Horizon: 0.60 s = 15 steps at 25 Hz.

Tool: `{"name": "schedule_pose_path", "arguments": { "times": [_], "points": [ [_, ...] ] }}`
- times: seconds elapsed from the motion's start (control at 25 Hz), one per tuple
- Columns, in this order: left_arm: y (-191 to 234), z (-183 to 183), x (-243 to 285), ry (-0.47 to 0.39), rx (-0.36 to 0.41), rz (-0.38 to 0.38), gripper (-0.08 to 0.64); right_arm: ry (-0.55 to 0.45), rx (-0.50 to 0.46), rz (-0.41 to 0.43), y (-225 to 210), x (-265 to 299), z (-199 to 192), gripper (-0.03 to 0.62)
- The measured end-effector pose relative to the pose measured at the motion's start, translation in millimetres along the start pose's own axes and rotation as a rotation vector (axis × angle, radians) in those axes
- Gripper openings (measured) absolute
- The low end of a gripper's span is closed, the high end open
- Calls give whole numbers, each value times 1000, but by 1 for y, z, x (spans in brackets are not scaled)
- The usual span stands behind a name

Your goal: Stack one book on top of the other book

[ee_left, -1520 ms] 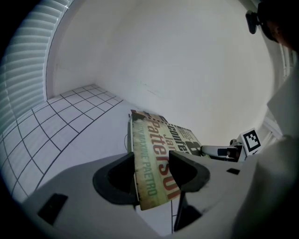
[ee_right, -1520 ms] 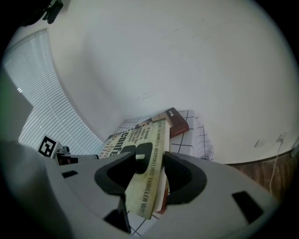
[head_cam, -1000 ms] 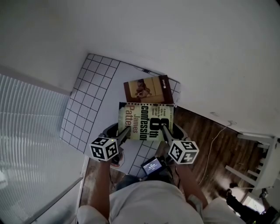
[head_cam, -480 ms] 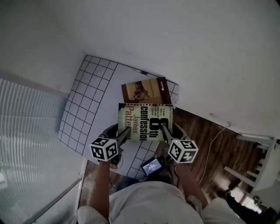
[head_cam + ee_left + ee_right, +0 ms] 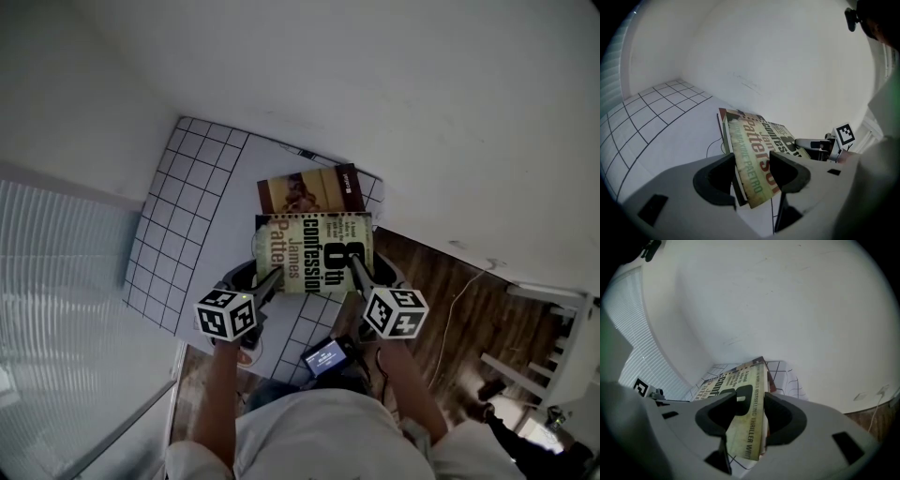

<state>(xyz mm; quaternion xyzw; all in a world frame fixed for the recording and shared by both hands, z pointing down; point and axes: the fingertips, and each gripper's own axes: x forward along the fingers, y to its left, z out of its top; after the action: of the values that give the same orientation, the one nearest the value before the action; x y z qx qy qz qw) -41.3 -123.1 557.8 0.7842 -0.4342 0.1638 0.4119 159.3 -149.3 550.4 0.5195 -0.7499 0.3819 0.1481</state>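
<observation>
A green paperback [image 5: 314, 253] hangs just above the gridded white tabletop [image 5: 187, 216], carried by its near edge. My left gripper [image 5: 271, 277] is shut on its near left corner and my right gripper [image 5: 354, 269] on its near right corner. Beyond it a brown book [image 5: 309, 190] lies flat, its near edge under the paperback's far edge. In the left gripper view the paperback [image 5: 761, 140] sits between the jaws of my left gripper [image 5: 752, 176], with the brown book's corner [image 5: 723, 112] behind. In the right gripper view my right gripper [image 5: 750, 416] clamps the paperback's spine edge [image 5: 752, 394].
The table ends just right of the books, over the wooden floor [image 5: 441, 291], where a white cable [image 5: 459, 300] runs. A small lit device [image 5: 325, 355] sits by the person's lap. Window blinds [image 5: 56, 272] are at the left, white furniture [image 5: 562, 356] at the far right.
Both grippers have carried the green paperback a little farther toward the brown book and slightly lower; its far edge now overlaps the brown book's near edge.
</observation>
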Motion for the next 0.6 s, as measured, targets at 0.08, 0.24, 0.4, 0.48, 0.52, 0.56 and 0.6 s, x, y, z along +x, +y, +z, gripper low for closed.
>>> {"name": "schedule_pose_path", "arguments": {
  "times": [0.08,0.24,0.4,0.48,0.52,0.56,0.6],
  "points": [
    [0,3,3,-6,5,4,239,0,-6,0,-2,4,4,183],
    [3,7,7,-16,20,12,239,-5,-19,-2,-4,12,8,181],
    [4,6,10,-15,33,9,239,-9,-32,-10,-6,17,11,179],
    [5,7,13,-11,36,9,239,-7,-38,-10,-8,22,14,179],
    [5,7,14,-10,36,10,239,-7,-41,-9,-9,24,16,179],
    [5,8,15,-9,37,12,239,-7,-44,-8,-10,27,18,179],
    [5,9,17,-9,38,13,239,-8,-46,-7,-11,29,20,178]
  ]
}}
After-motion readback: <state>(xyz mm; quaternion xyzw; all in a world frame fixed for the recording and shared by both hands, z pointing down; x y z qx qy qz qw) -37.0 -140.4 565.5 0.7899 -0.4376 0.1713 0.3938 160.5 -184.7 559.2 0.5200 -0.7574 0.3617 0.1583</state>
